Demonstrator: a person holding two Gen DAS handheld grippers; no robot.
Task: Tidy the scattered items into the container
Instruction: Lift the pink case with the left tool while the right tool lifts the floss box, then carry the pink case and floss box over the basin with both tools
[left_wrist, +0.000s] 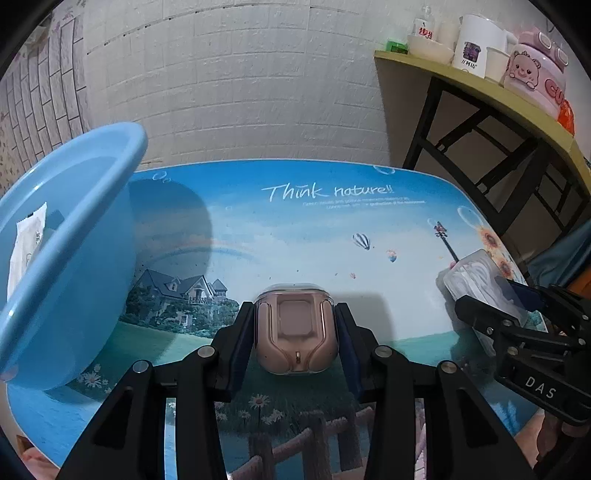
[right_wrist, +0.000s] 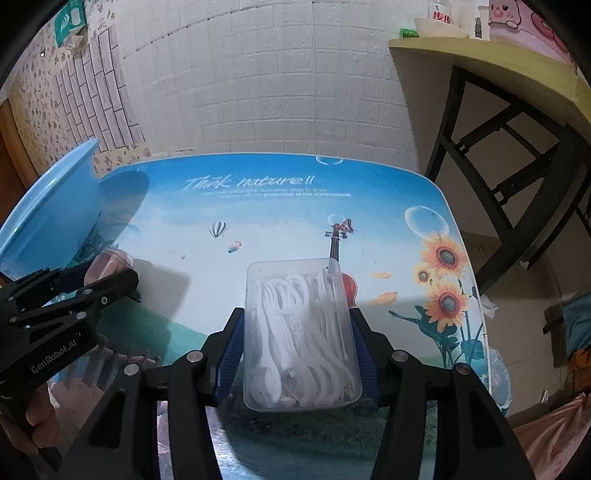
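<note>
A pink earbud case (left_wrist: 295, 332) in a clear shell sits between the pads of my left gripper (left_wrist: 295, 310), which press on its two sides above the picture-printed table (left_wrist: 295, 229). My right gripper (right_wrist: 297, 317) is shut on a clear plastic box (right_wrist: 299, 332) of white floss picks, gripped by its long sides. The blue basin (left_wrist: 66, 258) stands at the table's left, with a white packet (left_wrist: 27, 251) inside. Each gripper shows in the other's view: the right gripper (left_wrist: 491, 295) with its clear box (left_wrist: 476, 273), the left gripper (right_wrist: 107, 275) with its pink case (right_wrist: 107, 264).
A white brick wall runs behind the table. To the right stands a yellow-topped side table (left_wrist: 480, 85) on black legs, carrying cups and a pink container. A hand (right_wrist: 33, 417) holds the left gripper's handle. The blue basin (right_wrist: 48, 218) leans close to the left gripper.
</note>
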